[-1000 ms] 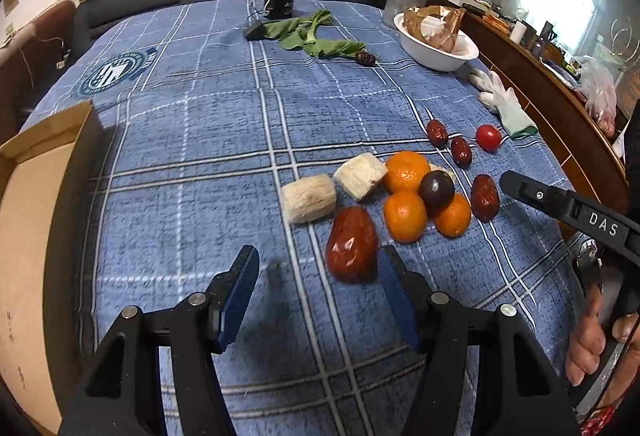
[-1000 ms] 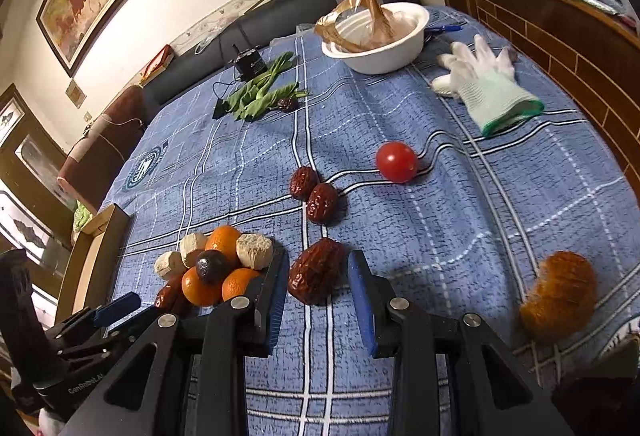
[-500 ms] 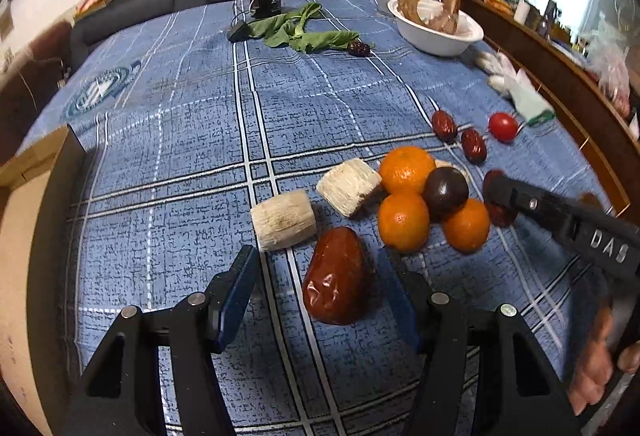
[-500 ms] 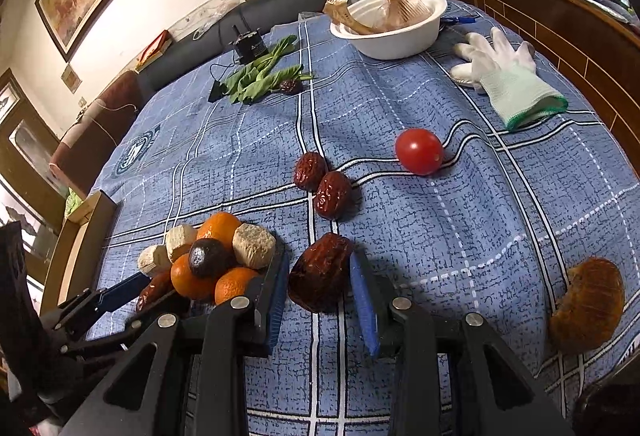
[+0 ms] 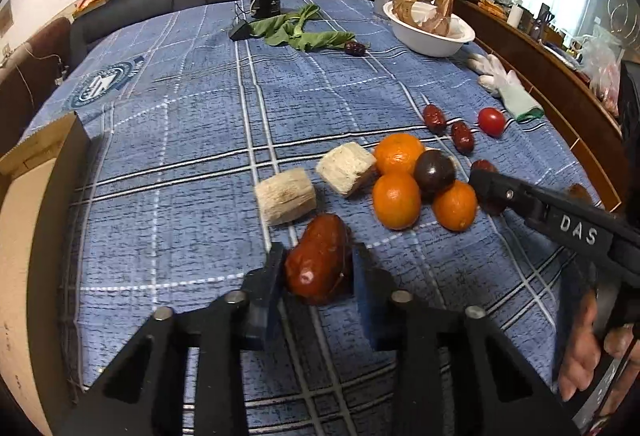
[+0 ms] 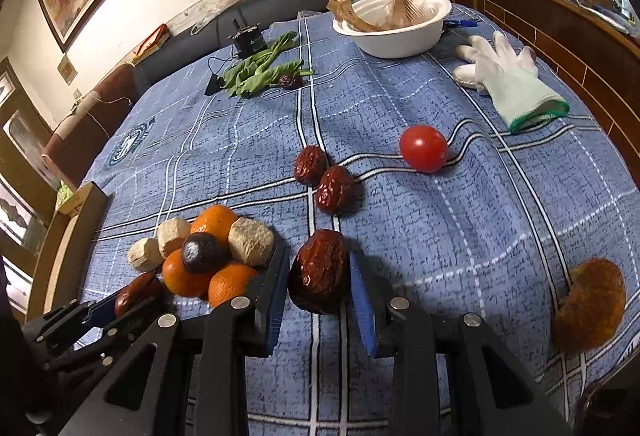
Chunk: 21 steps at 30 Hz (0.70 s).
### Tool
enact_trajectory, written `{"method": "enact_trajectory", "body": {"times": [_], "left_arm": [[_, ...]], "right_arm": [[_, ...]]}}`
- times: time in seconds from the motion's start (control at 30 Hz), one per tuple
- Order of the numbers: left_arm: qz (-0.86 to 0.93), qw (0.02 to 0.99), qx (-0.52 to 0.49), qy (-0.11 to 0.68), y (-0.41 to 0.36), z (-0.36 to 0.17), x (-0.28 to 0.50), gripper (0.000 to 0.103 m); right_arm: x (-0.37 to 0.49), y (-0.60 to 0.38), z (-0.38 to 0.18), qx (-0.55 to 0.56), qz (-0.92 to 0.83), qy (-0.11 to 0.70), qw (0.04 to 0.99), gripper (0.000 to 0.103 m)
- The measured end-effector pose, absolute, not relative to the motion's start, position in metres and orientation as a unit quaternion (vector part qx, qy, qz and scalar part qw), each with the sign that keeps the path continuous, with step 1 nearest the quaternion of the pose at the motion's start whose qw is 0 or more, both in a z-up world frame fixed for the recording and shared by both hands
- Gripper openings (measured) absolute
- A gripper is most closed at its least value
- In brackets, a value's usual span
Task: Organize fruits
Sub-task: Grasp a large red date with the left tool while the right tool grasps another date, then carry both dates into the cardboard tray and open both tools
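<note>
Left gripper (image 5: 316, 276) closing on a glossy red-brown date (image 5: 318, 258), pads touching its sides, just before the pile of oranges (image 5: 396, 200). Right gripper (image 6: 320, 288) narrow, clamping a wrinkled dark date (image 6: 320, 270) on the blue plaid table (image 6: 460, 236) right of that pile.

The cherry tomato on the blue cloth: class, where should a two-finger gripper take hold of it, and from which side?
Grip the cherry tomato across its widest middle, coming from above. It is round and smooth, so pads off-centre would likely slip, and it sits alone with bare cloth all around it.
</note>
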<state>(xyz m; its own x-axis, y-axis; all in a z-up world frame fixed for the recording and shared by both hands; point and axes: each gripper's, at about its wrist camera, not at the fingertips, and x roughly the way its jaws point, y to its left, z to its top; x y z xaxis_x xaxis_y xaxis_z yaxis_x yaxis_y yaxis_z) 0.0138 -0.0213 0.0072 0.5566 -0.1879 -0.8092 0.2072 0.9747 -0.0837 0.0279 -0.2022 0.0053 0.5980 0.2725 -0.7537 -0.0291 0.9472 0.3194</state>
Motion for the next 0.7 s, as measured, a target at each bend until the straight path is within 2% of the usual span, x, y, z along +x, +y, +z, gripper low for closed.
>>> {"method": "enact_trajectory", "body": {"times": [0.03,0.07,0.1,0.13,0.17,0.2,0.5,0.7], "left_arm": [[-0.122,0.881,0.008,0.456,-0.024,0.007,0.014,0.053],[-0.126,0.882,0.010,0.454,-0.027,0.006,0.015,0.060],[-0.123,0.883,0.020,0.452,-0.031,0.004,0.014,0.061],[-0.117,0.885,0.034,0.450,-0.034,0.003,0.014,0.059],[-0.109,0.887,0.051,0.445,-0.038,0.003,0.011,0.038],[-0.105,0.889,0.059,0.441,-0.039,0.004,0.009,0.028],[-0.102,0.898,-0.022,0.427,0.011,0.029,-0.024,0.028],[-0.046,0.911,-0.066,0.404,0.080,0.048,-0.058,0.028]], "right_arm": [[0.025,-0.203,0.006,0.141,0.086,0.440,0.883,0.033],[0.024,-0.202,0.006,0.142,0.086,0.439,0.883,0.033],[0.021,-0.202,0.008,0.142,0.086,0.439,0.883,0.033],[0.018,-0.203,0.010,0.144,0.088,0.437,0.883,0.033],[0.014,-0.203,0.012,0.145,0.090,0.436,0.884,0.033],[0.010,-0.203,0.016,0.145,0.092,0.433,0.885,0.033],[-0.021,-0.179,0.044,0.120,0.122,0.409,0.896,0.033],[-0.039,-0.129,0.061,0.105,0.181,0.406,0.889,0.033]]}}
